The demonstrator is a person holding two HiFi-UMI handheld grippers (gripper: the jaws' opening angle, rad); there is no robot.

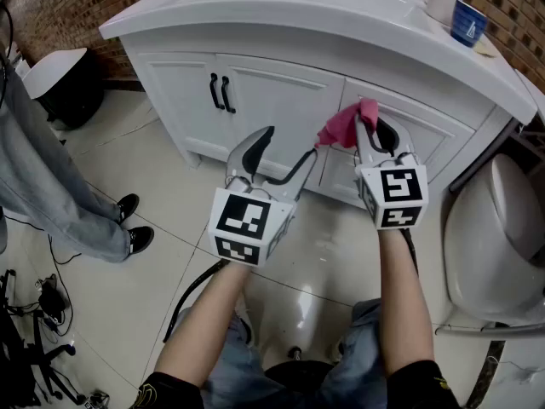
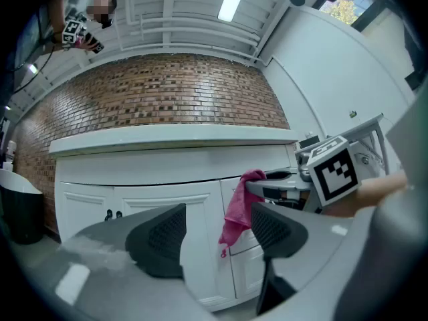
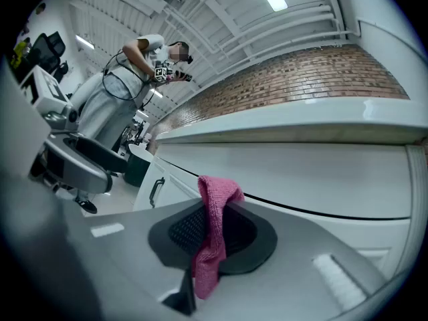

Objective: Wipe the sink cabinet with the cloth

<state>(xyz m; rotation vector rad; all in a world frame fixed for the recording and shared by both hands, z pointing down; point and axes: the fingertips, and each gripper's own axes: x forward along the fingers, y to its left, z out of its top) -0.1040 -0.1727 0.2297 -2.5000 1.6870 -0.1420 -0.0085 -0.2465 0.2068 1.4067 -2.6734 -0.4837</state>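
Right gripper [image 1: 368, 135] jaws clamped on nubby pink knit cloth [image 1: 341, 128], close at the smooth white panelled sink cabinet [image 1: 272, 88] front; left gripper [image 1: 288, 147] near its doors, ribbed jaws apart, empty.

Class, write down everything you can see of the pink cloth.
The pink cloth is small, with a coarse woven or knitted look. It is pinched between the shut jaws of the right tool; a bunch sticks out past the tips and the rest hangs limp. It is held close before the white sink cabinet front, right of the two black handles; contact with it cannot be told.
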